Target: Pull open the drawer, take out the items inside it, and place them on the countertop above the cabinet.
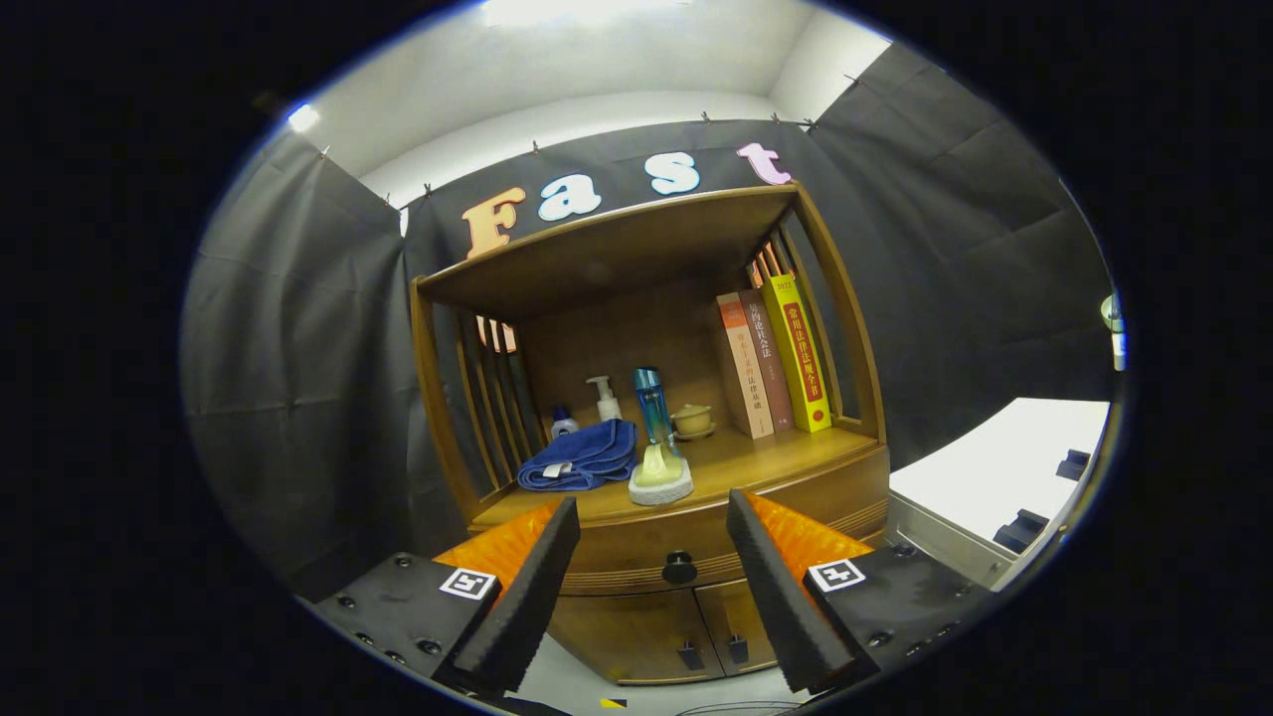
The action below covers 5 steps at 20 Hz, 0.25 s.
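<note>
A wooden cabinet (646, 418) is seen from the front against the booth's black cloth wall. The gripper (651, 532) is held in the air in front of it, its two black foam-faced fingers (527, 597) spread wide apart with nothing between them. In the gap between the fingers, beyond their tips, the closed drawer (636, 557) is seen, with its round dark knob (679, 568) at the middle of the front. Below the drawer, two small cabinet doors (696, 626) with dark handles are shut.

The countertop (756, 457) above the drawer carries several things. Near its front edge, about the middle, a pale yellow sponge (660, 477) rests on a white base. Toward the left side a folded blue towel (582, 455) is laid. Behind these, near the back panel, a white pump bottle (604, 398), a tall blue bottle (651, 403) and a small lidded cup (692, 420) are set. At the right end, three books (776, 358) are leaned against the slatted side. What lies inside the drawer cannot be seen. A white table (1004, 457) stands to the cabinet's right.
</note>
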### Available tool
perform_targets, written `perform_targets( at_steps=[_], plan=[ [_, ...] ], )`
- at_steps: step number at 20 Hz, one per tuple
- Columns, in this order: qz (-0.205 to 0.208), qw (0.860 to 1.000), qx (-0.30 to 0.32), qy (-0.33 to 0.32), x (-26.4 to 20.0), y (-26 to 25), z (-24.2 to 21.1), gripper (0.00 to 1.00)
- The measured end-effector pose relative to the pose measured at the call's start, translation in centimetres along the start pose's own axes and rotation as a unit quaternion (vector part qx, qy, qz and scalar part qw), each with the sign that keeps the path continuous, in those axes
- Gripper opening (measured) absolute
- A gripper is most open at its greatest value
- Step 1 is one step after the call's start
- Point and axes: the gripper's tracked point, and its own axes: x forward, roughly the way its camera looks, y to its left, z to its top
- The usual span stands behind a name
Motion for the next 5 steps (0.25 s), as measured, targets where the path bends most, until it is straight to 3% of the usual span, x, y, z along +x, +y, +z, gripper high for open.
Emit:
perform_targets(
  at_steps=[5],
  plan=[
    [0.002, 1.0, -0.001, 0.001, -0.08, 0.15, -0.02, 0.98]
  ],
)
